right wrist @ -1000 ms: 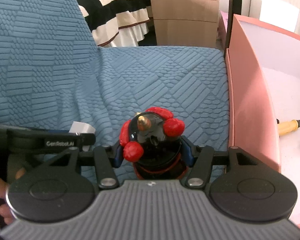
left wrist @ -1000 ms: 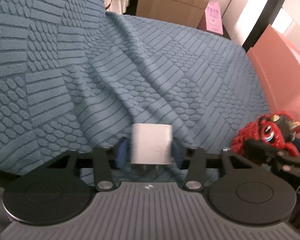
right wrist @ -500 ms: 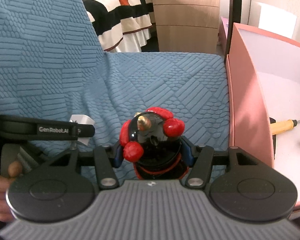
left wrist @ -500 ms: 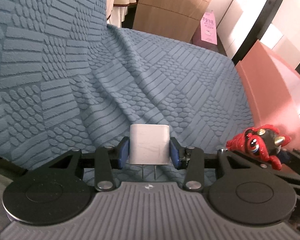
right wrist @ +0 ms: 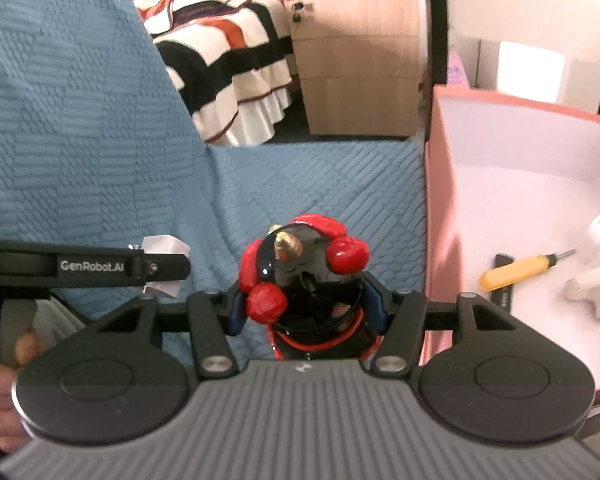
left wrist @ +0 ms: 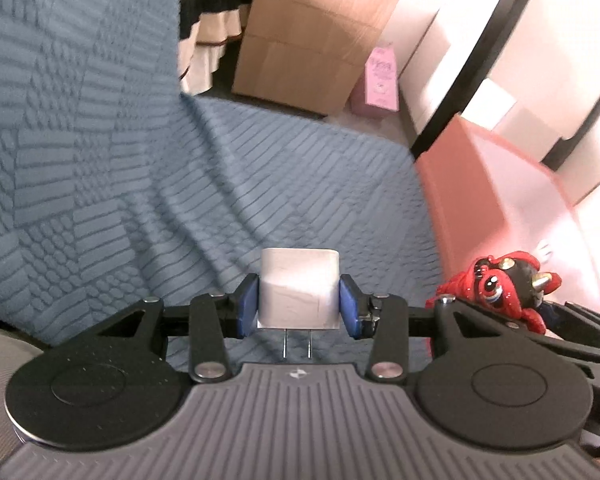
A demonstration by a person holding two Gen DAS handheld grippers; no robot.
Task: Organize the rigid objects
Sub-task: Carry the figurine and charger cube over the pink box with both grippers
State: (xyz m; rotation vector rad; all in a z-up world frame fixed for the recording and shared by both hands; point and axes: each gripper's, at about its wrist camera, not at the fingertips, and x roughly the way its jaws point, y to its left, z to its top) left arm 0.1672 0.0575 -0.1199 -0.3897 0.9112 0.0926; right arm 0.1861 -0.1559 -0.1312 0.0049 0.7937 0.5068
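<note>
I've got my left gripper (left wrist: 299,309) clamped on the white charger (left wrist: 298,292) and my right gripper (right wrist: 306,308) on the red-and-black figurine (right wrist: 305,276), both lifted clear of the blue cover (right wrist: 324,196), probably bound for the pink box (right wrist: 440,216).

The one text that reads clearly is "GenRobot.AI", in white letters on the black side of the left gripper (right wrist: 162,266) as the right wrist view shows it. A small white logo mark sits on the grey ribbed body of each gripper, with no letters. The pink carton (left wrist: 381,77) on the floor bears print too blurred to read.
</note>
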